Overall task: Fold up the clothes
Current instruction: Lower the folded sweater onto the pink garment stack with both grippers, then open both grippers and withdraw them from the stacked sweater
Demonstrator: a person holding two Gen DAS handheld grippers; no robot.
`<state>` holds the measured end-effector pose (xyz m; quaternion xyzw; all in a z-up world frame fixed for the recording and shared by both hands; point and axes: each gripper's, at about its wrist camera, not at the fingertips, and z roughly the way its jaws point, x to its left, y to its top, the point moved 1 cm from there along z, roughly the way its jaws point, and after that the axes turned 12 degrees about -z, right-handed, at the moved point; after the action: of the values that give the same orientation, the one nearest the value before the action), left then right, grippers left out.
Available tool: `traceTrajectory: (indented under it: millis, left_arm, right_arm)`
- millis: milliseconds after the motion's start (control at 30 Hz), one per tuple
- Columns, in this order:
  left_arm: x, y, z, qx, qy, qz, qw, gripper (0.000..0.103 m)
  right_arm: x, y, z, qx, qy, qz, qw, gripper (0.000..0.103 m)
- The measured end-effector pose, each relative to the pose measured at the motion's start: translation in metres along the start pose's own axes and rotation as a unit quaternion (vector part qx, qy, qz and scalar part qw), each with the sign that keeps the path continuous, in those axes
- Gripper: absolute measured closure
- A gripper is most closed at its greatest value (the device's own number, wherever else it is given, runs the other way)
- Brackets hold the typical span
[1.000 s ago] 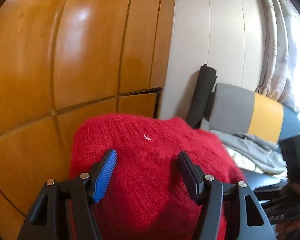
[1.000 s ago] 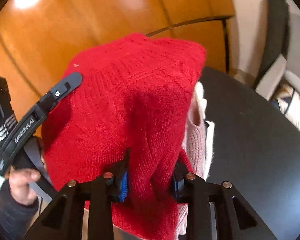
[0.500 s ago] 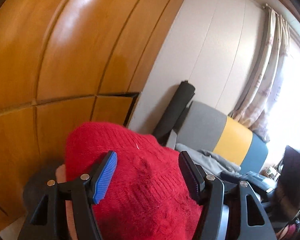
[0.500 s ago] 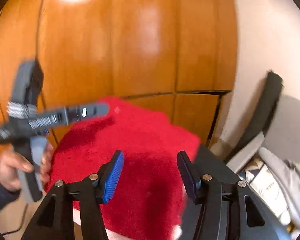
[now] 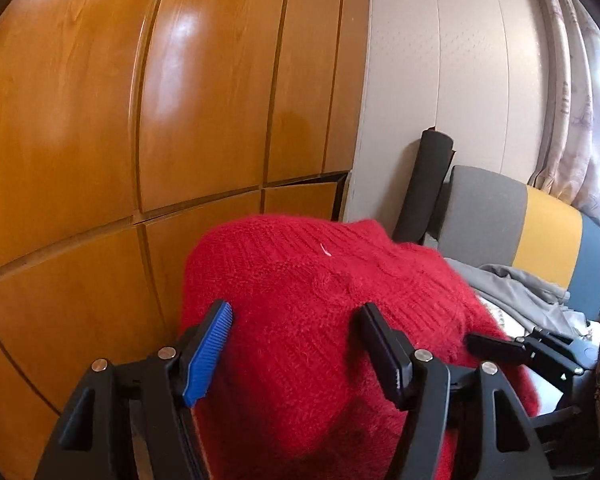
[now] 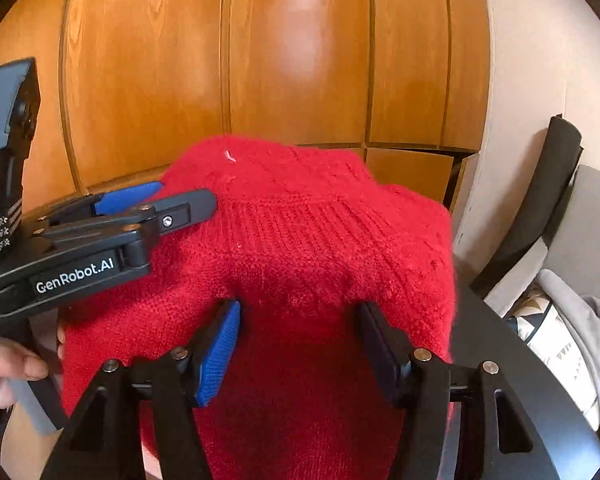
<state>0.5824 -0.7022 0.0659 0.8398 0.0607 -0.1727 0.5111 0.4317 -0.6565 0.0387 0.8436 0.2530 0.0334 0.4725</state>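
Observation:
A red knit sweater [image 6: 320, 240] lies bunched in a folded heap on the near side of a black round table [image 6: 500, 364]. My right gripper [image 6: 300, 340] is open, its blue and black fingers straddling the sweater's near edge. My left gripper [image 5: 296, 340] is also open, low over the same sweater [image 5: 320, 288] with knit between its fingers. In the right wrist view the left gripper [image 6: 160, 204] comes in from the left, its tips resting at the sweater's far left corner. The right gripper's fingers [image 5: 496, 348] show at the right in the left wrist view.
A wooden cabinet wall [image 5: 180, 120] stands close behind the table. To the right are a rolled black mat [image 5: 424, 184], a grey, yellow and blue sofa [image 5: 548, 232] and grey clothes [image 5: 516, 288] on it. A person's hand [image 6: 4, 368] holds the left gripper.
The right gripper was shut on the sweater a second ago and has opened, leaving the sweater on the table. The left gripper stayed open and has shifted slightly over the sweater.

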Motion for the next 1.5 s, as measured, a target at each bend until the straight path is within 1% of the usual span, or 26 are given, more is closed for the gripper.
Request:
traceTrajectory:
  millis: [33,100,133,167,233,267,300,367,433,467,533,567,633,667,700,733,800,900,967,1033,1100,1200,1267,1333,1400,1500]
  left_arm:
    - [0.000,0.000,-0.004,-0.002,0.005,-0.005,1.0000,0.029]
    - [-0.001,0.001,-0.011,-0.007,0.015,-0.014,0.9998,0.007]
    - [-0.002,0.002,-0.015,-0.009,0.020,-0.018,0.9996,0.004]
    - [-0.002,0.002,-0.018,-0.012,0.025,-0.023,0.9994,0.003]
    - [-0.008,-0.001,-0.033,-0.023,0.046,-0.019,0.9985,0.003]
    - [-0.014,-0.005,-0.043,-0.032,0.061,-0.011,0.9975,0.003]
    - [-0.021,-0.012,-0.055,-0.042,0.082,0.003,0.9957,0.003]
    - [-0.025,-0.021,-0.076,-0.059,0.108,-0.006,0.9923,0.006]
    - [-0.028,-0.028,-0.092,-0.063,0.147,-0.021,0.9869,0.006]
    - [-0.029,-0.032,-0.099,-0.063,0.157,-0.031,0.9850,0.006]
    - [-0.027,-0.039,-0.116,-0.075,0.152,-0.046,0.9844,0.006]
    - [-0.028,-0.043,-0.127,-0.090,0.163,-0.050,0.9812,0.006]
    - [-0.031,-0.049,-0.138,-0.090,0.172,-0.037,0.9803,0.008]
    - [-0.032,-0.052,-0.144,-0.090,0.174,-0.030,0.9801,0.018]
    - [-0.033,-0.055,-0.150,-0.085,0.166,-0.021,0.9823,0.026]
    - [-0.033,-0.057,-0.156,-0.080,0.156,-0.012,0.9844,0.027]
    - [-0.029,-0.058,-0.164,-0.079,0.124,-0.024,0.9888,0.033]
    - [-0.009,-0.055,-0.172,-0.077,0.126,-0.062,0.9871,0.038]
    - [-0.004,-0.053,-0.171,-0.090,0.214,-0.045,0.9716,0.038]
    - [-0.006,-0.054,-0.169,-0.101,0.272,-0.015,0.9569,0.038]
    - [-0.006,-0.054,-0.170,-0.105,0.291,-0.013,0.9508,0.037]
    - [-0.011,-0.053,-0.162,-0.081,0.278,0.001,0.9571,0.037]
    - [-0.014,-0.049,-0.160,-0.078,0.247,-0.002,0.9659,0.037]
    - [-0.014,-0.047,-0.162,-0.087,0.237,-0.008,0.9675,0.037]
    - [-0.012,-0.044,-0.162,-0.087,0.253,-0.002,0.9636,0.037]
    - [0.000,-0.039,-0.161,-0.079,0.241,-0.029,0.9669,0.038]
  right_arm:
    - [0.000,0.002,0.003,0.000,0.000,0.006,1.000,0.036]
    - [-0.005,0.008,-0.002,-0.001,0.000,0.019,1.000,0.029]
    - [-0.004,0.008,-0.010,-0.004,-0.006,0.020,1.000,0.024]
    - [-0.001,0.008,-0.019,-0.011,-0.019,0.017,1.000,0.022]
    - [0.002,0.009,-0.039,-0.029,-0.041,0.011,0.999,0.015]
    - [0.003,0.011,-0.050,-0.038,-0.055,0.010,0.998,0.011]
    - [0.002,0.013,-0.059,-0.046,-0.071,0.010,0.996,0.002]
    - [0.004,0.016,-0.074,-0.056,-0.102,0.004,0.993,0.000]
    - [0.009,0.017,-0.081,-0.046,-0.102,-0.003,0.994,0.000]
    - [0.009,0.016,-0.079,-0.037,-0.086,0.000,0.996,0.000]
    - [0.012,0.007,-0.076,-0.019,-0.051,0.011,0.998,0.000]
    - [0.015,0.000,-0.079,-0.010,-0.055,0.018,0.998,0.000]
    - [0.017,-0.005,-0.082,-0.002,-0.082,0.026,0.996,0.000]
    - [0.016,-0.005,-0.085,0.000,-0.098,0.033,0.995,0.000]
    - [0.015,-0.004,-0.091,-0.004,-0.109,0.041,0.993,0.000]
    - [0.013,-0.002,-0.097,-0.013,-0.118,0.050,0.992,0.000]
    - [0.011,0.006,-0.108,-0.015,-0.141,0.067,0.988,0.000]
    - [0.014,0.014,-0.112,0.004,-0.155,0.065,0.986,0.000]
    - [0.019,0.012,-0.116,-0.002,-0.171,0.061,0.983,0.000]
    - [0.024,0.011,-0.114,-0.003,-0.185,0.059,0.981,0.000]
    - [0.028,0.011,-0.106,0.008,-0.196,0.052,0.979,0.000]
    - [0.033,0.013,-0.098,0.012,-0.187,0.045,0.981,0.000]
    - [0.036,0.012,-0.095,0.010,-0.183,0.040,0.982,0.000]
    - [0.039,0.012,-0.092,0.010,-0.180,0.034,0.983,0.000]
    - [0.042,0.012,-0.090,0.010,-0.179,0.026,0.983,0.000]
    - [0.044,0.012,-0.087,0.008,-0.178,0.020,0.984,0.000]
